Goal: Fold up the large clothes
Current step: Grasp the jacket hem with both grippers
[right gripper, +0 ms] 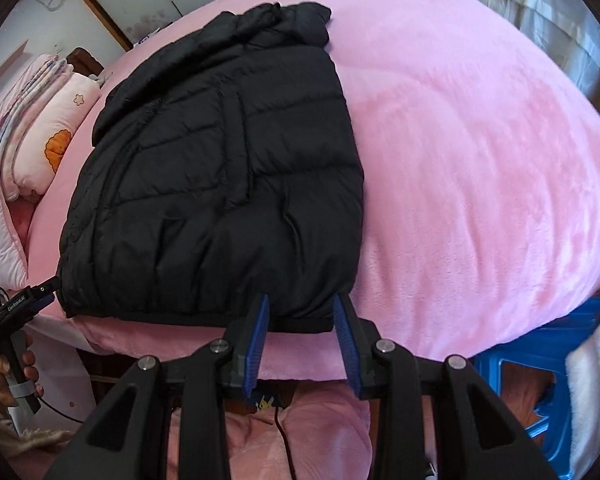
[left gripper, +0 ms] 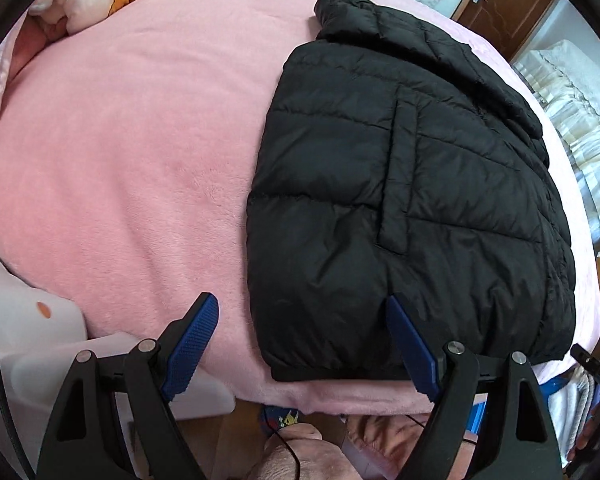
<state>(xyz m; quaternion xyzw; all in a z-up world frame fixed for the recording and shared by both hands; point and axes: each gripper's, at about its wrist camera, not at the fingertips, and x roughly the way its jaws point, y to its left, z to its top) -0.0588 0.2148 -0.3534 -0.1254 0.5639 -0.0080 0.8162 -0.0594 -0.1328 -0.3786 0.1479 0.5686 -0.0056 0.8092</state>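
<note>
Black jacket (left gripper: 412, 184) on pink blanket (left gripper: 132, 168); both grippers gaping

Pink plush bed (right gripper: 480, 152); cartoon pillow (right gripper: 56, 140) left; brown wooden door (left gripper: 508, 8); blue stool (right gripper: 540, 360).

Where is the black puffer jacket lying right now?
The black puffer jacket lies folded on the pink blanket, hem at the near edge of the bed; right of centre in the left wrist view, left of centre in the right wrist view, with pillows beyond it.

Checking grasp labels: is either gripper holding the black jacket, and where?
Neither. The left gripper and right gripper both stand open over the jacket's near hem, clamping nothing.
</note>
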